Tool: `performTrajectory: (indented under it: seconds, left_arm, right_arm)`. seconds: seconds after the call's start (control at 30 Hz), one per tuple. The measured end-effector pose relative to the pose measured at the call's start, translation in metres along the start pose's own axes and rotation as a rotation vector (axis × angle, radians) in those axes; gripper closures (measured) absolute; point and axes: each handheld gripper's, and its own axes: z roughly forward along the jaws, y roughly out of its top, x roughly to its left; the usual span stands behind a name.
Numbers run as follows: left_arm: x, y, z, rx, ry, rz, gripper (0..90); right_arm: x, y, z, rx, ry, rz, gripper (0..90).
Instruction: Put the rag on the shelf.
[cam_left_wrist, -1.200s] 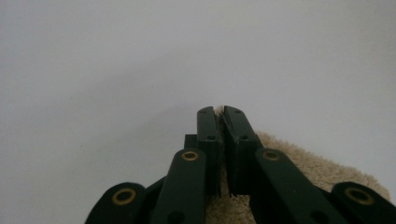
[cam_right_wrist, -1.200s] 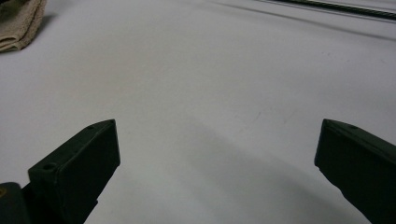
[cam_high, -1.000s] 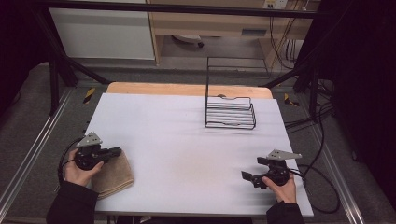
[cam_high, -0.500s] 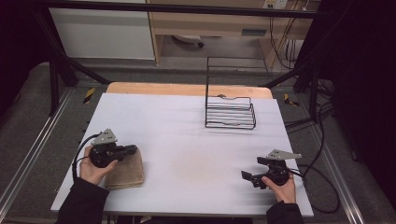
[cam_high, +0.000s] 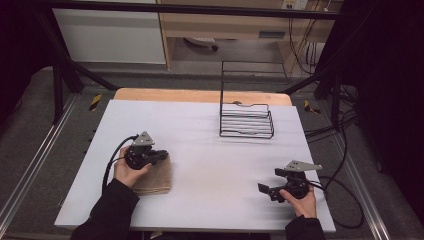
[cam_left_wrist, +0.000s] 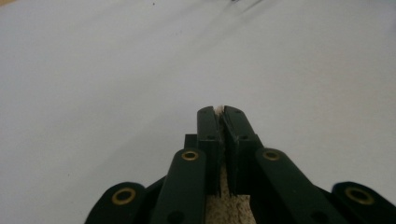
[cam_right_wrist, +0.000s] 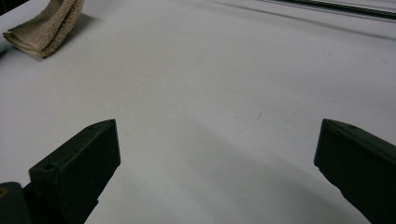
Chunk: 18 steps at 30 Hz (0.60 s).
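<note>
Left gripper (cam_high: 159, 156) is pinching the folded beige towel (cam_high: 155, 176) near the table's (cam_high: 210, 150) front-left corner, jaws nearly closed on a sliver of cloth. Towel looks soft, light, floppy; an edge grip suits it, layers may slip. Versus earlier, towel and gripper are sitting further inward. Right gripper (cam_high: 266, 189) is resting near the front-right corner, wide open, empty.

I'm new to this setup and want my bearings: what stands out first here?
The left gripper, at the table's near left, has its jaws shut on a folded beige towel. A black wire rack stands at the far right of the white table. The right gripper rests open at the near right.
</note>
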Motion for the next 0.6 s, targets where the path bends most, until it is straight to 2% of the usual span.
performTrajectory:
  seconds: [0.13, 0.17, 0.2, 0.23, 0.27, 0.37, 0.53, 0.6]
  left_arm:
    - [0.007, -0.004, 0.008, 0.019, 0.019, -0.019, 82.4]
    - [0.008, -0.004, 0.007, 0.019, 0.031, -0.020, 74.4]
    - [0.008, -0.003, 0.006, 0.019, 0.039, -0.019, 74.4]
    - [0.008, -0.003, 0.003, 0.018, 0.054, -0.015, 65.4]
    - [0.007, -0.002, 0.000, 0.014, 0.073, -0.014, 65.4]
    - [0.005, -0.001, -0.013, 0.016, 0.095, -0.031, 50.6]
    - [-0.006, -0.006, -0.030, 0.048, 0.071, -0.043, 34.6]
    - [-0.015, -0.009, -0.033, 0.065, 0.051, -0.040, 32.5]
  right_arm:
    - [0.000, 0.000, 0.001, 0.002, -0.002, -0.004, 0.9]
    - [0.000, 0.000, 0.001, 0.003, -0.002, -0.003, 0.9]
    - [0.000, 0.000, 0.001, 0.003, -0.002, -0.003, 0.9]
    - [0.000, -0.001, 0.001, 0.002, -0.003, -0.006, 1.0]
    - [0.000, -0.001, 0.001, 0.002, -0.003, -0.006, 1.0]
    - [0.000, -0.001, 0.000, 0.001, -0.003, -0.005, 1.0]
    - [0.001, -0.001, 0.000, 0.000, -0.004, 0.001, 0.9]
    - [0.000, -0.001, 0.000, 0.000, -0.004, -0.002, 1.0]
